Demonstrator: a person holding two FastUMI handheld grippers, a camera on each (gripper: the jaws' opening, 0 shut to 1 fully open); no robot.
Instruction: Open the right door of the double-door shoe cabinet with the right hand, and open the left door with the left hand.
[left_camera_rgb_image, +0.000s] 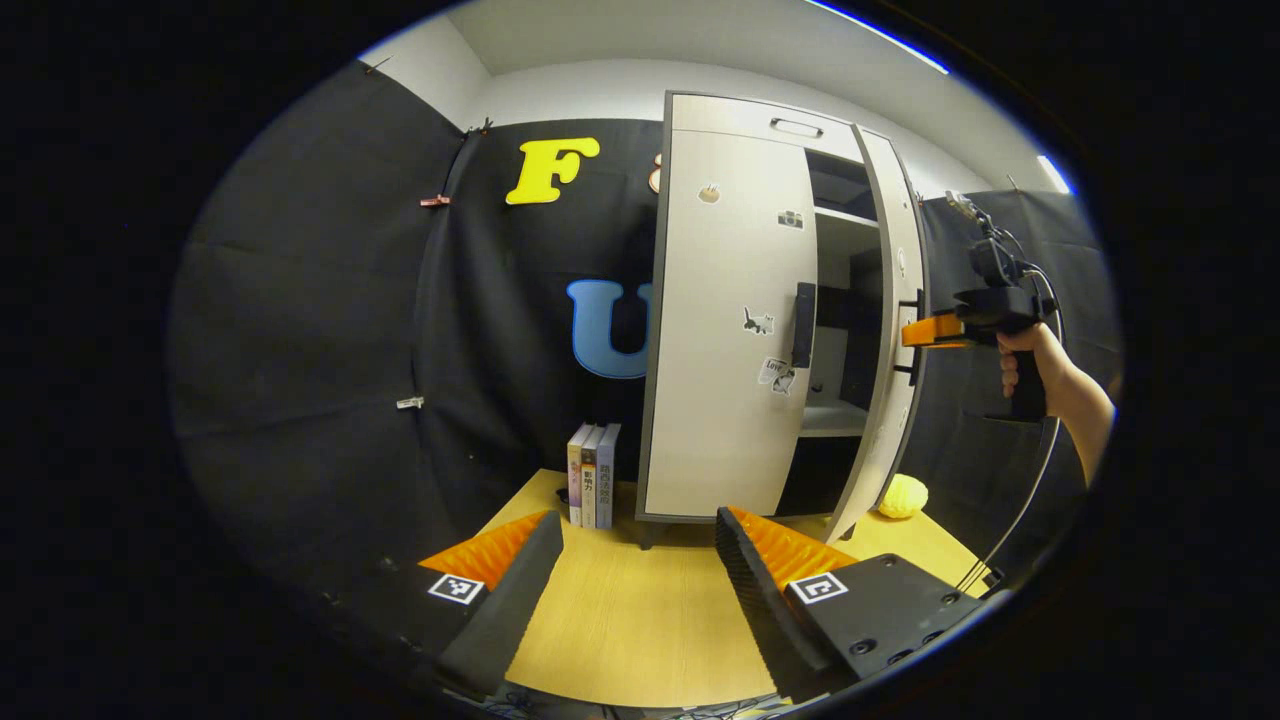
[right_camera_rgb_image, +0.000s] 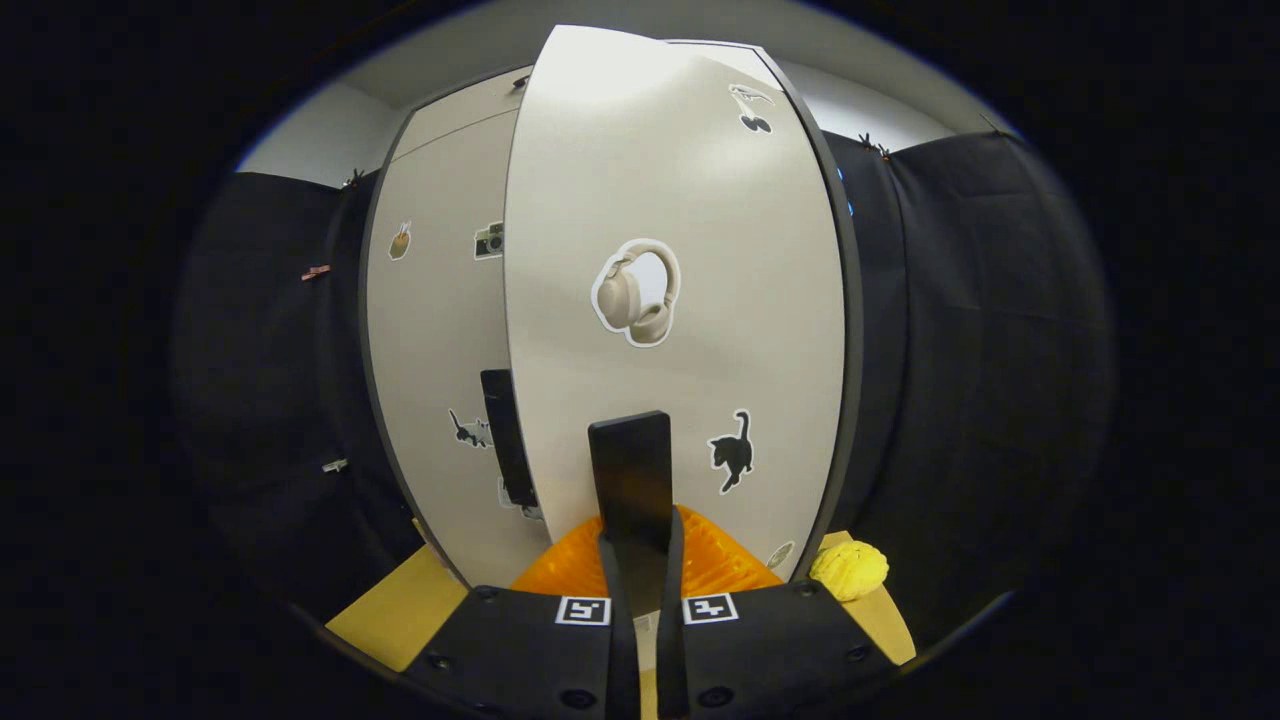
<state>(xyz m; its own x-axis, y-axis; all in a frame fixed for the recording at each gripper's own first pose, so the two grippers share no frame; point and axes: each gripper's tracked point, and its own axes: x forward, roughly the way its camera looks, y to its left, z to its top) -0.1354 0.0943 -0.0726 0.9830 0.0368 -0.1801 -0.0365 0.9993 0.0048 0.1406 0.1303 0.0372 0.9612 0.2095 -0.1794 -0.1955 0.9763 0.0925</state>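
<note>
Books (left_camera_rgb_image: 592, 473) and a yellow ball (left_camera_rgb_image: 902, 495) flank the cabinet (left_camera_rgb_image: 740, 300). The right gripper (right_camera_rgb_image: 640, 545) pinches the right door's handle (right_camera_rgb_image: 630, 470), door ajar; the left gripper (left_camera_rgb_image: 640, 560) hangs spread, level.

right claw (right_camera_rgb_image: 640, 545) clamps right door handle (right_camera_rgb_image: 630, 470)

Shoe cabinet (left_camera_rgb_image: 740, 330) stands on the table (left_camera_rgb_image: 640, 630), against the booth wall. Left door (left_camera_rgb_image: 725, 320) lies flat to the cabinet front; right door (left_camera_rgb_image: 895, 330) stands swung outward, shelves (left_camera_rgb_image: 835, 415) behind it. Books (left_camera_rgb_image: 592, 475) stand upright just left of the cabinet; a round object (left_camera_rgb_image: 903, 496) lies on the table right of the right door.
</note>
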